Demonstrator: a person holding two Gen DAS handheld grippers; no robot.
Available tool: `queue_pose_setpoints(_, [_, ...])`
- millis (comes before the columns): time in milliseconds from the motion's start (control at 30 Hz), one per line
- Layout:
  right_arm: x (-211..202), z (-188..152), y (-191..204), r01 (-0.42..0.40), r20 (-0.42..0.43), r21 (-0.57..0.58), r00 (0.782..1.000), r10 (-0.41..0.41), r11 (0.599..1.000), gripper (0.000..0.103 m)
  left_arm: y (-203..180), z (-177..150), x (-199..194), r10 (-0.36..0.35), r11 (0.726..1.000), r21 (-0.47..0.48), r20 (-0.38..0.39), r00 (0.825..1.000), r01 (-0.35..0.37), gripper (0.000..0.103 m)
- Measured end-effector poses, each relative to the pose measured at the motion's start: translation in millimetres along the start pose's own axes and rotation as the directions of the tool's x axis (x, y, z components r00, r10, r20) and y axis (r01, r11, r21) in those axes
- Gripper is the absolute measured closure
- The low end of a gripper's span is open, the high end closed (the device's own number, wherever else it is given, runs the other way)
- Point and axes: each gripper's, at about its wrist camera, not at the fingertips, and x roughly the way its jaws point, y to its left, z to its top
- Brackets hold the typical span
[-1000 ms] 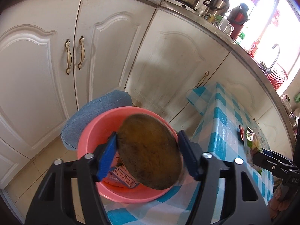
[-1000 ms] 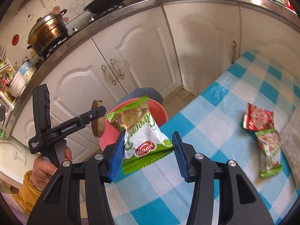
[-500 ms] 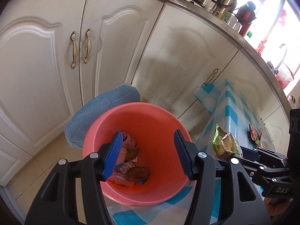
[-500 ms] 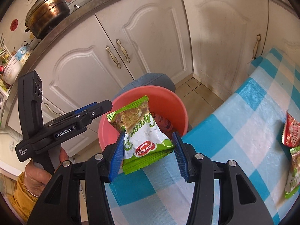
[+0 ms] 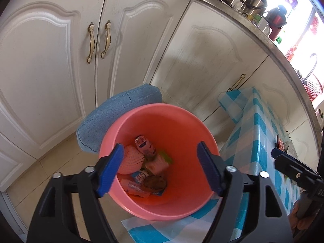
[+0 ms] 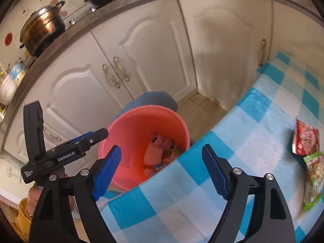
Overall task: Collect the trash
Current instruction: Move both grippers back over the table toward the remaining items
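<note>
Left wrist: both grippers' fingers (image 5: 110, 169) just spread wide, empty, over the pink bucket (image 5: 182, 121) beside the table edge (image 6: 154, 177).

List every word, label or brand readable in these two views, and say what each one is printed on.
"GenRobot.AI": white print on the side of the left gripper, seen from the right wrist.
"DA": cut-off white letters on the right gripper's body, seen from the left wrist.
Small white lines on the left gripper's rear: too small to read.
Red wrapper, green wrapper and packets in the pink bucket: print blurred, unreadable.
</note>
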Motion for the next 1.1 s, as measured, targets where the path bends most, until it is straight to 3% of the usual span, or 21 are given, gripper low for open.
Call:
queue_pose_setpoints(67, [-9.9, -2.9, -11.3, 0.008, 0.024, 0.040, 1.000, -0.009, 0.999, 0.014, -1.4, -0.4, 1.4, 0.002, 1.000, -0.003, -0.005, 1.000, -0.002, 0.019])
queue_pose_setpoints(133, [-19.4, -7.0, -20.7, 0.009, 0.045, 0.075, 0.999, -0.013, 0.997, 0.014, -4.0, -0.1, 3.4, 0.008, 1.000, -0.007, -0.021, 1.000, -0.008, 0.014])
queue_pose_setpoints(433, [-58.0, -34.4, -46.3, 0.009, 0.138, 0.174, 0.990, -0.033, 0.985, 0.014, -12.6, -4.1, 7.8, -0.021, 0.999, -0.027, -0.065, 0.998, 0.019, 0.013])
queue_pose_setpoints(1100, [-98.8, -78.1, -71.1, 0.081, 0.191, 0.219, 0.974, -0.124, 0.972, 0.014, -72.0, -15.3, -2.5, -0.088, 0.991, 0.089, -0.090, 0.992, 0.096, 0.013])
